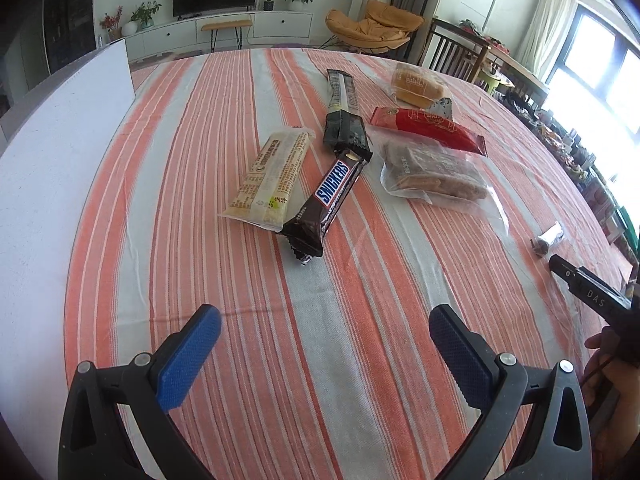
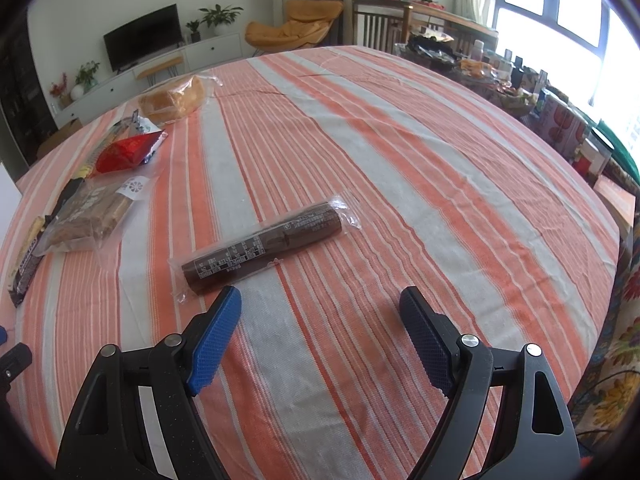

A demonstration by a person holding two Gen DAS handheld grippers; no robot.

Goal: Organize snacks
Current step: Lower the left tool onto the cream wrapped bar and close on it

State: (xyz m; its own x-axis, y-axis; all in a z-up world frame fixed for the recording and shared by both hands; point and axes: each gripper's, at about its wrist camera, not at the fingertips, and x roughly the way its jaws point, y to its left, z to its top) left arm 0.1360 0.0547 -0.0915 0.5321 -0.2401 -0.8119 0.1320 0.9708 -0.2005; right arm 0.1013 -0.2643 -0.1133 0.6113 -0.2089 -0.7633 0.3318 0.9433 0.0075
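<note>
Grippers, left and right, hang spread and empty above striped tablecloth, Snickers bar ahead.

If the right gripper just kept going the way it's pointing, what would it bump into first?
Probably the striped orange-and-grey tablecloth itself: the open right gripper points down at bare cloth. The dark brown roll in clear wrapping lies just left of that line, though depth is hard to judge.
</note>
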